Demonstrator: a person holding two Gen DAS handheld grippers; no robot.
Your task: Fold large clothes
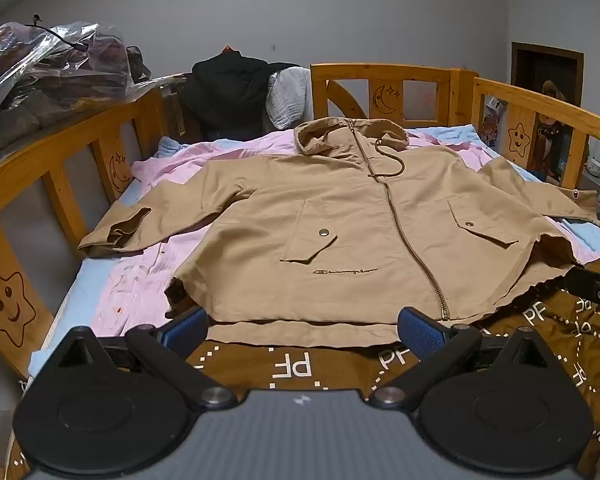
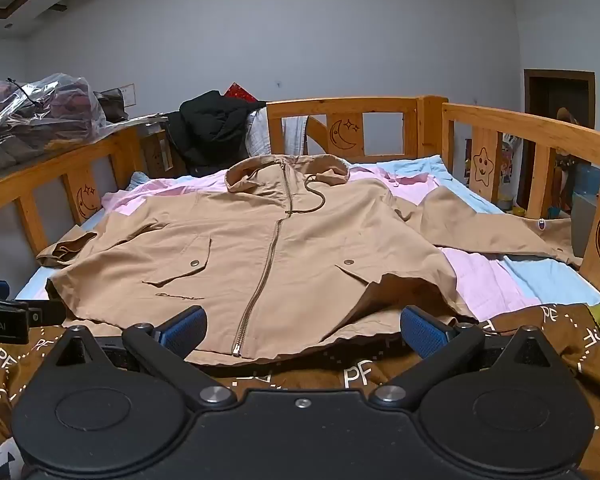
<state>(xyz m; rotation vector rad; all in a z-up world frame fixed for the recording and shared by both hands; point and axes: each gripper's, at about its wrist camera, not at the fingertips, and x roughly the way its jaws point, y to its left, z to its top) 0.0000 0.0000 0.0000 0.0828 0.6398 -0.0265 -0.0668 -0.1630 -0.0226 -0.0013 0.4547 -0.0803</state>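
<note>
Nearest the lens, the left hand-held gripper (image 1: 302, 330) has its blue pads spread wide with nothing between them, poised over the brown patterned blanket (image 1: 300, 368) at the near end of the bed. The right hand-held gripper (image 2: 302, 330) is likewise spread wide and empty. Just beyond both lies the tan jacket (image 1: 360, 216), zipped, front up, sleeves stretched out to either side, hood toward the far rail. It rests on a pink sheet (image 1: 140, 288) over a blue one. Wooden bed rails (image 1: 380, 70) enclose three sides; a black garment (image 1: 228, 92) drapes over the far rail, and bagged clothes (image 1: 40, 76) sit beyond the left rail.
</note>
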